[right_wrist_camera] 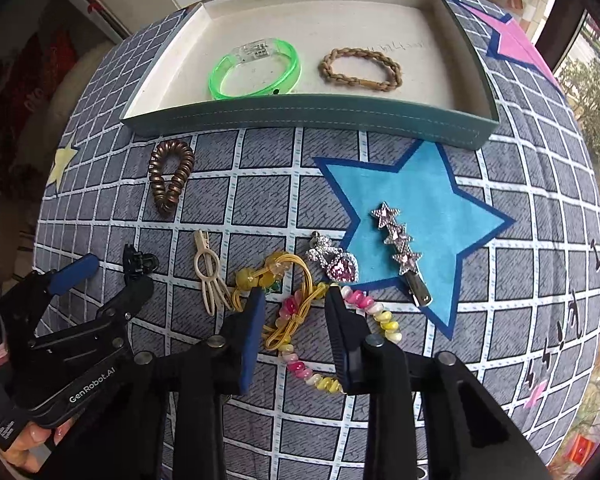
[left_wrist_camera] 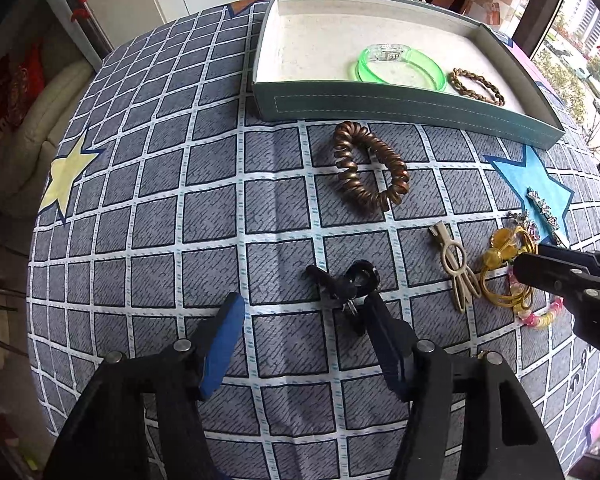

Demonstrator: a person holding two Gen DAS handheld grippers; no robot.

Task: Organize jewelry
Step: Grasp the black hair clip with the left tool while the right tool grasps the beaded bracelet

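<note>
Nearest the left wrist camera: left gripper (left_wrist_camera: pixel 300 312), jaws wide apart, holding nothing. Its right finger tip sits touching or just over a small black clip (left_wrist_camera: pixel 346 284) on the surface (left_wrist_camera: pixel 140 220); cannot tell which. Left finger clear of everything.

Left to right across the checked cloth:
- Yellow star patch (left_wrist_camera: pixel 66 176) at far left edge.
- Brown spiral hair tie (left_wrist_camera: pixel 370 166), lying flat, squashed into a long loop, just in front of the tray.
- Beige hair clip (right_wrist_camera: pixel 209 276), long axis running near to far, pronged end toward the camera in the right wrist view.
- Yellow hair ties (right_wrist_camera: pixel 296 280) with amber beads, tangled, loops overlapping a pink-and-yellow bead bracelet (right_wrist_camera: pixel 300 364).
- Silver clip with pink heart stone (right_wrist_camera: pixel 338 264), at the edge of the blue star patch (right_wrist_camera: pixel 420 208).
- Star barrette (right_wrist_camera: pixel 400 248), on the blue star, long axis diagonal, stars at the far-left end, metal clip end near-right.

Tray (right_wrist_camera: pixel 300 114), teal walls, pale floor, at the far side of the surface. Inside: green clear bangle (right_wrist_camera: pixel 256 68) at left, braided tan hair band (right_wrist_camera: pixel 360 68) right of it, apart from one another. Both lie near the front wall.

Right gripper (right_wrist_camera: pixel 296 300): jaws open about halfway, holding nothing. Fingers straddle the yellow ties and the bracelet; tips low over them, contact uncertain.
</note>
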